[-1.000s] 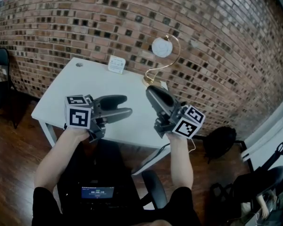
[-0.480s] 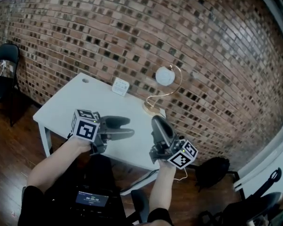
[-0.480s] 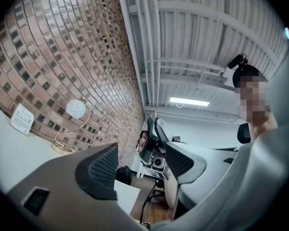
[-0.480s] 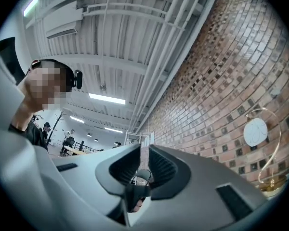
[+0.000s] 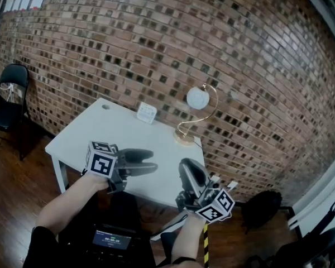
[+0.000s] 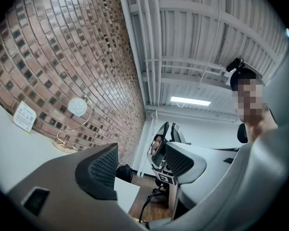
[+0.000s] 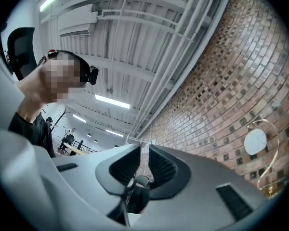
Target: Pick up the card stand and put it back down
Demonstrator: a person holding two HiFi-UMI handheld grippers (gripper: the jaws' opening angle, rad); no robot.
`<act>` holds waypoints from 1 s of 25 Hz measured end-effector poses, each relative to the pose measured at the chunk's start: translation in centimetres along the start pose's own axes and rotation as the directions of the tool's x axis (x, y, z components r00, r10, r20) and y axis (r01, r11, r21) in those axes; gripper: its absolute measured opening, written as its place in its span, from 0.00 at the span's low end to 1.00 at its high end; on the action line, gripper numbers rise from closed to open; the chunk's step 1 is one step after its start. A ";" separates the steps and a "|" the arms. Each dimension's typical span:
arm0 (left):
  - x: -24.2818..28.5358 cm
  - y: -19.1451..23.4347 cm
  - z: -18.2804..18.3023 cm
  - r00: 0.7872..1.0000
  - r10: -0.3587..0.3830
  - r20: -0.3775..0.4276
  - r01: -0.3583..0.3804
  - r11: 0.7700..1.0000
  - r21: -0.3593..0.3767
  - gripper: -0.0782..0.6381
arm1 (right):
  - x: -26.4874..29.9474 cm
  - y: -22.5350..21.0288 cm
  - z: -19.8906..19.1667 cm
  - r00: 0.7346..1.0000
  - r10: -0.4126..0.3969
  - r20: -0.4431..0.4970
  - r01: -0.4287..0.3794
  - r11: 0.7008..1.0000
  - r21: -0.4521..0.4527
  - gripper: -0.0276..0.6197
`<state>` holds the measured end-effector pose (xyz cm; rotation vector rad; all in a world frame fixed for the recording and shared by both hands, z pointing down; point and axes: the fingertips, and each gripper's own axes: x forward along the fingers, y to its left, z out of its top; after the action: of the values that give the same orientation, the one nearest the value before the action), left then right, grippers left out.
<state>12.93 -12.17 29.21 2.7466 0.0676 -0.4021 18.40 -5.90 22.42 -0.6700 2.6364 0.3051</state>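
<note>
The card stand [image 5: 147,113], a small white upright card, sits at the far edge of the white table [image 5: 84,133] by the brick wall; it also shows in the left gripper view [image 6: 25,117]. My left gripper [image 5: 153,159] hovers over the table's near edge, well short of the stand, jaws open and empty [image 6: 140,165]. My right gripper [image 5: 188,169] hangs at the table's near right corner. Its jaws [image 7: 143,165] stand close together with a narrow slit between them and hold nothing.
A gold-stemmed lamp with a white globe [image 5: 198,97] stands at the table's far right, next to the card stand. A black chair [image 5: 14,94] is at the left wall, a dark bag [image 5: 262,208] lies on the wooden floor at right. A screen device [image 5: 114,240] sits below me.
The right gripper has drawn back from beside the lamp base to the table's near right corner. The left gripper has stayed at the near edge. The head view has tilted up.
</note>
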 end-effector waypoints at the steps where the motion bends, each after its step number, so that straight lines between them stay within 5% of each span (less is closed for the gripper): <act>1: -0.1 0.0 0.0 1.000 0.002 -0.001 -0.002 1.000 -0.005 0.53 | -0.1 -0.1 -0.1 1.000 -0.007 0.004 0.007 1.000 0.002 0.14; 7: 0.0 -0.3 0.0 1.000 -0.002 0.005 0.002 1.000 -0.019 0.53 | -1.1 -0.4 -1.0 1.000 -0.024 -0.005 0.025 0.999 0.036 0.14; 25: 4.5 -3.6 -1.5 0.989 -0.142 -0.050 0.140 0.989 -0.040 0.53 | -5.3 -0.1 1.5 0.986 -0.164 -0.022 0.162 0.985 -0.064 0.14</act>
<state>17.26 -8.31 28.04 2.7251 0.2815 -0.3625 23.18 -3.33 23.32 -0.9105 2.5862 0.3323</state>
